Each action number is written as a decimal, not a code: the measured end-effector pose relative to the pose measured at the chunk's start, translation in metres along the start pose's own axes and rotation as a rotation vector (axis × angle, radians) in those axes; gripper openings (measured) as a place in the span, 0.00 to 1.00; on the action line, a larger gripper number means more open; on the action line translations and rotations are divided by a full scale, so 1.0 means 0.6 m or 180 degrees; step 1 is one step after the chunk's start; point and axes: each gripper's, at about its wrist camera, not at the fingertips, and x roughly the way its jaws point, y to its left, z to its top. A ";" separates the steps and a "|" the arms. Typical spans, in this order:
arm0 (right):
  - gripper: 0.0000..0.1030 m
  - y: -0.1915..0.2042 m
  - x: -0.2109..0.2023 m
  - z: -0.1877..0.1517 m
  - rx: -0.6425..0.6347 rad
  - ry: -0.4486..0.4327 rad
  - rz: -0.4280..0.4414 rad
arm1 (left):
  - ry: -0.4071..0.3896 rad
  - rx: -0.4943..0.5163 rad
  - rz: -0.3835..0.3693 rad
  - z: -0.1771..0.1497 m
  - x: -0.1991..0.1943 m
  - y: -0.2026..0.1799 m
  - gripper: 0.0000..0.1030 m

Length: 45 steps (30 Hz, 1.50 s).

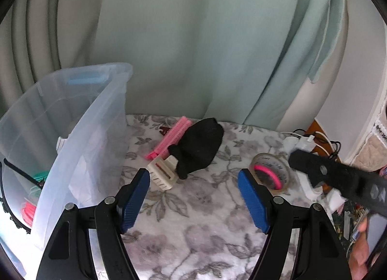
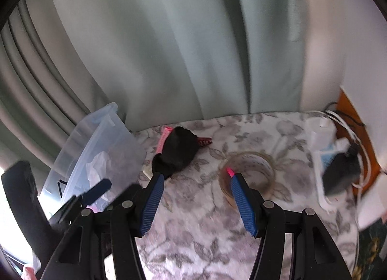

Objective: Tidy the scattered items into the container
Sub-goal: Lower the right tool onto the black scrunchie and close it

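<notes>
Meanwhile, both tongs, left (image 1: 193, 183) and right (image 2: 196, 193), gape empty; the pink comb (image 1: 169, 141) lies slantwise, far end toward the curtain.

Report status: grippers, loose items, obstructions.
Left gripper and right gripper open, empty. Black cloth, tape roll still outside clear bin. Nothing blocking.

Floral fleece blanket (image 1: 193, 219) as work surface.
On it: clear plastic bin (image 1: 79, 140), black sock (image 1: 200, 147), pink comb (image 1: 169, 138), tape roll (image 1: 271, 171).
</notes>
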 end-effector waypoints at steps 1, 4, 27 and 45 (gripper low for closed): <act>0.60 0.005 0.010 0.006 -0.0031 0.0010 0.0024 | 0.0008 -0.0013 -0.0037 0.000 -0.001 0.003 0.74; 0.60 0.018 0.039 0.019 -0.0096 0.0047 0.0096 | 0.0009 -0.0029 -0.0181 0.008 -0.010 0.006 0.74; 0.59 0.025 0.159 0.043 -0.0071 0.0315 0.0331 | -0.0709 -0.0411 -0.0297 0.057 -0.113 0.057 0.74; 0.10 0.019 0.186 0.022 0.0250 0.0470 0.0312 | -0.0577 -0.0505 -0.0100 0.047 -0.115 0.087 0.74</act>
